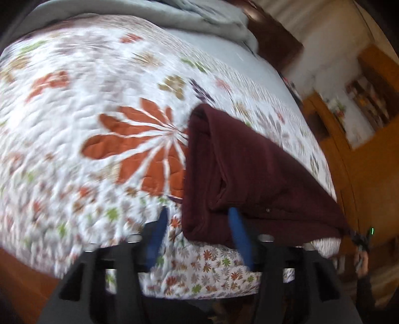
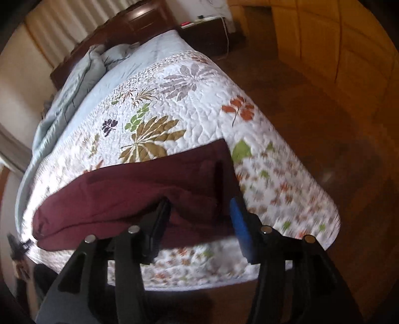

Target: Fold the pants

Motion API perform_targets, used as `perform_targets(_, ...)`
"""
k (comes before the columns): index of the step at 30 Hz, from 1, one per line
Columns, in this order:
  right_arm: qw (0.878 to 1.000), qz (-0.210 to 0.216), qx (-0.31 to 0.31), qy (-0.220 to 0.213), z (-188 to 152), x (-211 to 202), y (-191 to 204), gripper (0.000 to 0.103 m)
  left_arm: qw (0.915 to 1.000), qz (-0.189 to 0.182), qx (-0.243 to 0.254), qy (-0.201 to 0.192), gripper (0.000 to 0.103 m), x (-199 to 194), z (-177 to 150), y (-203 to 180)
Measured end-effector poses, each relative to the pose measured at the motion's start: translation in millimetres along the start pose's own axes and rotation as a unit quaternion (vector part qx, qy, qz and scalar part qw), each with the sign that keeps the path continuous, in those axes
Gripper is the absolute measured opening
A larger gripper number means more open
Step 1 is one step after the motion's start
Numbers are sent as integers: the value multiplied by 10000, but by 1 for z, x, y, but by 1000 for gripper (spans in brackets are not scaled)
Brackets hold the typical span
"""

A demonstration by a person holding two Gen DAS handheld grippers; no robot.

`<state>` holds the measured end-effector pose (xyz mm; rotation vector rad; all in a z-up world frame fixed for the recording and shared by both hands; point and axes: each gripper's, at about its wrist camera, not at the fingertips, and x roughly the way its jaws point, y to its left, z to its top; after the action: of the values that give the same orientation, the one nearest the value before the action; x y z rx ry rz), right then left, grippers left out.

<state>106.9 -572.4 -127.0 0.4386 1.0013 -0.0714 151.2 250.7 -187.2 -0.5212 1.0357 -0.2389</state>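
Note:
Dark maroon pants (image 1: pixel 249 169) lie folded into a thick oblong on the floral quilt (image 1: pixel 99 124), close to the foot edge of the bed. My left gripper (image 1: pixel 198 211) stands open at the near left corner of the pants. Its left blue finger (image 1: pixel 157 234) is over bare quilt and its right finger is over the cloth. In the right wrist view the pants (image 2: pixel 124 189) run leftward from my right gripper (image 2: pixel 199 202), which is open with a fold of the cloth lying loose between its fingers. The blue pad (image 2: pixel 239 224) sits at the pants' right edge.
A grey-blue duvet (image 2: pixel 74 82) is bunched at the head of the bed against a dark wooden headboard (image 2: pixel 139 22). A nightstand (image 2: pixel 207 32) stands beside it. Wooden floor (image 2: pixel 324 124) surrounds the bed, and orange-brown cabinets (image 1: pixel 369 154) stand to the right.

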Motion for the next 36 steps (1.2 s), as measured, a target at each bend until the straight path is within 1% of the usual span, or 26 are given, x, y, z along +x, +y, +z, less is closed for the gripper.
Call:
perform_targets(1,9999,-1,133,8,-4,-1,-2,59,10000,-32,-50,-65,63,-4,-4,-4)
perform_targets(2,9995,27,307,10,-8,-2,-4,61,9997,-189,-110,-104,67,-7,-9,-12)
perform_targets(3,9981,222,579,-16,-14,-3,-6,62,9988,-447,-172,-89,75,-7,-13,-22)
perform_targets(4,9964,393,752,-46,-19,-5,-8,63,9967,-778,-239,-23,78,-4,-18,-36)
perform_targets(6,9912,655,1147,-130,-27,-7,-10,69,9921,-1202,-365,-16,81,6,-19,-54)
perform_targets(7,9885,766,1295,-166,-30,-7,-9,69,9908,-1257,-495,-16,81,15,-17,-60)
perform_targets(9,9846,913,1481,-198,-34,-8,-8,70,9918,-924,-881,56,81,36,-10,-59)
perform_targets(10,9832,953,1542,-219,-37,-8,-6,72,9902,-692,-1197,217,81,49,-8,-53)
perform_targets(12,9829,998,1537,-200,-41,-10,-2,72,9848,-562,-1591,409,81,66,-7,-43)
perform_targets(14,9816,1043,1583,-239,-44,-15,-2,74,9833,-378,-1738,389,81,71,-5,-39)
perform_targets(16,9762,1163,1804,-320,-49,-21,-9,74,9846,-244,-1705,307,81,71,-3,-43)
perform_targets(18,9651,1357,2185,-480,-55,-28,-18,76,9855,-155,-1682,133,81,71,4,-47)
perform_targets(19,9592,1476,2357,-516,-57,-30,-21,76,9842,-149,-1764,91,81,71,6,-46)
perform_targets(22,9325,2072,2902,-572,-59,-30,-27,76,9826,-112,-1855,44,82,75,10,-45)
perform_targets(24,9231,2218,3100,-508,-58,-24,-25,77,9829,-46,-1839,-11,78,77,9,-46)
perform_targets(25,9224,2212,3134,-449,-57,-20,-23,77,9835,6,-1806,-74,73,76,8,-46)
perform_targets(26,9226,2201,3147,-369,-55,-15,-20,77,9838,59,-1791,-105,59,73,7,-45)
perform_targets(27,9231,2204,3137,-310,-54,-11,-17,77,9836,63,-1799,-127,48,73,6,-44)
perform_targets(29,9254,2177,3097,-187,-50,0,-11,77,9822,-19,-1870,-148,43,73,6,-40)
perform_targets(30,9289,2022,3100,-130,-47,5,-9,77,9813,-63,-1921,-142,40,74,6,-36)
perform_targets(31,9289,1920,3164,-128,-47,8,-10,76,9803,-96,-1967,-140,38,76,6,-33)
perform_targets(32,9250,1866,3309,-113,-46,13,-13,70,9791,-147,-2023,-139,35,77,6,-31)
perform_targets(33,9182,1825,3514,-111,-43,22,-19,46,9782,-208,-2061,-145,29,77,5,-29)
perform_targets(34,9151,1797,3609,-108,-41,28,-23,11,9762,-318,-2139,-155,27,78,5,-26)
perform_targets(35,9137,1784,3651,-92,-37,34,-25,11,9746,-416,-2195,-177,23,77,7,-25)
perform_targets(36,9170,1706,3604,-85,-28,37,-23,11,9745,-470,-2183,-203,21,77,9,-26)
